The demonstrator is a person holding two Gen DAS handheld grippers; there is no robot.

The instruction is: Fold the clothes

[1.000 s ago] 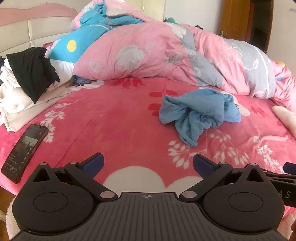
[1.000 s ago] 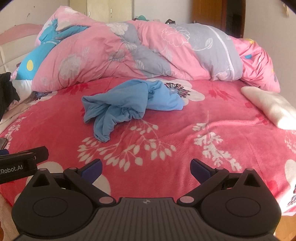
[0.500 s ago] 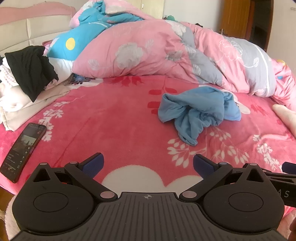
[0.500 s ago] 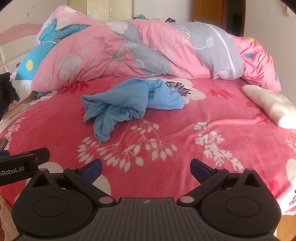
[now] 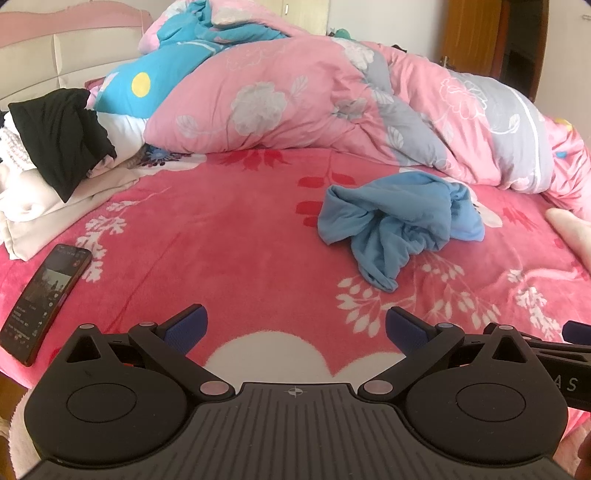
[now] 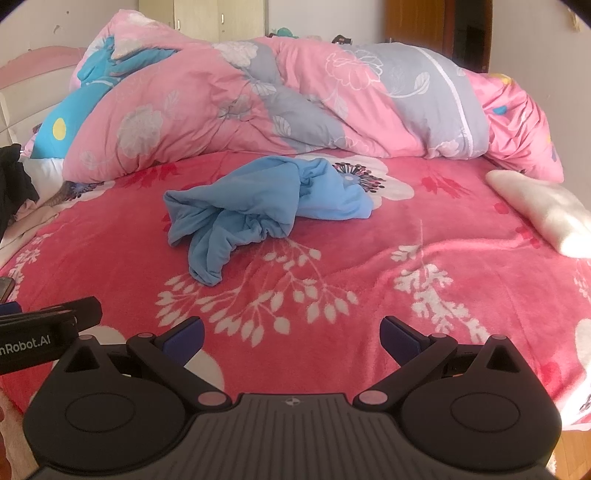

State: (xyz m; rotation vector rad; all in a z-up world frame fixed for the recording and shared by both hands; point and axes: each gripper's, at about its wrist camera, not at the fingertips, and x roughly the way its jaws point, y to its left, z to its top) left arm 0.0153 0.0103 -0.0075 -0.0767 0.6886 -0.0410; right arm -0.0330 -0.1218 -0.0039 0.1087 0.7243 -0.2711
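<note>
At far left of the left wrist frame a phone (image 5: 46,301) lies on the pink blanket (image 5: 221,229). Right of centre sits the crumpled blue garment (image 5: 399,221). Left gripper (image 5: 295,328) and right gripper (image 6: 291,334) hover empty, fingers spread.

Daylight, bright and soft, no hard shadows on the pink blanket (image 5: 229,236); strongest from the right, where the white pillow (image 6: 546,210) blows out to glare in the right wrist view; dark doorway (image 6: 469,33) at the back underexposed; strong fisheye bend, bed edge curving, black corners vignetted; centre sharp, rims soft; colours saturated, slight noise in dark gripper bodies.
</note>
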